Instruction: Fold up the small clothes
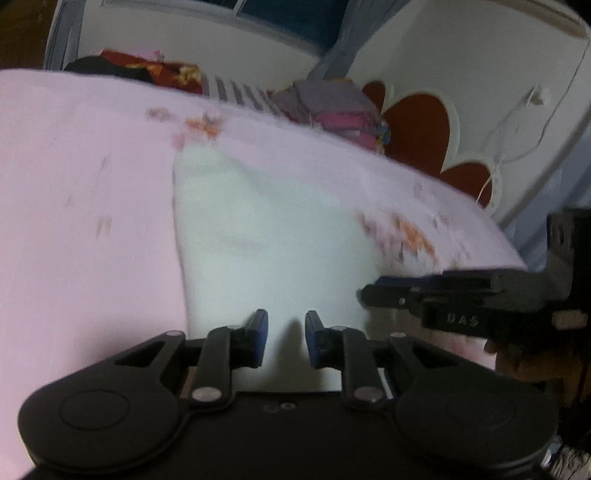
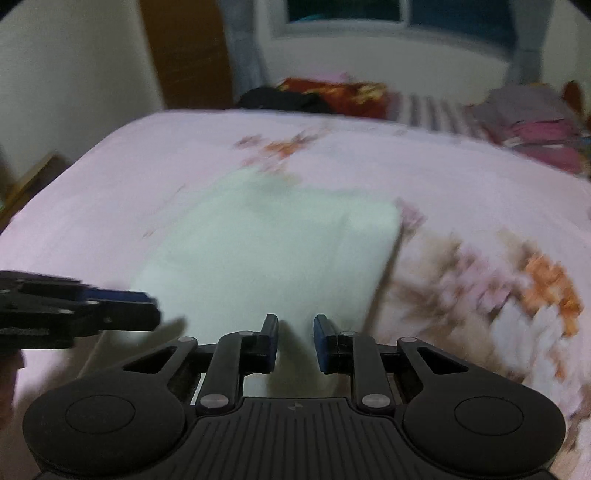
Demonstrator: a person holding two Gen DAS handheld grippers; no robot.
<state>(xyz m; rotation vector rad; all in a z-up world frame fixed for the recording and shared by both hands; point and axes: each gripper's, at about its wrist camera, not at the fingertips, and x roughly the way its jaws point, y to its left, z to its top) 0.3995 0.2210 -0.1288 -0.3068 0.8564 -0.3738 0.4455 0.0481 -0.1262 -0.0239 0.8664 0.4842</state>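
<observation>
Broadly, a pink flowered bedsheet [image 2: 110, 192] fills both views, with a window [image 2: 399, 11] on the far wall. Along the bed's far edge lie a red and black heap [image 2: 325, 92], a striped cloth [image 2: 432, 107] and a stack of folded clothes [image 1: 332, 107]; nothing lies between the grippers and the garment. That pale green garment [image 2: 266, 251] lies flat mid-bed, its near edge running between the pads of both tools. Left gripper [image 1: 286, 338] and right gripper [image 2: 295, 341] sit side by side, each with jaws narrowly apart; whether they pinch the cloth is unclear through blur.
</observation>
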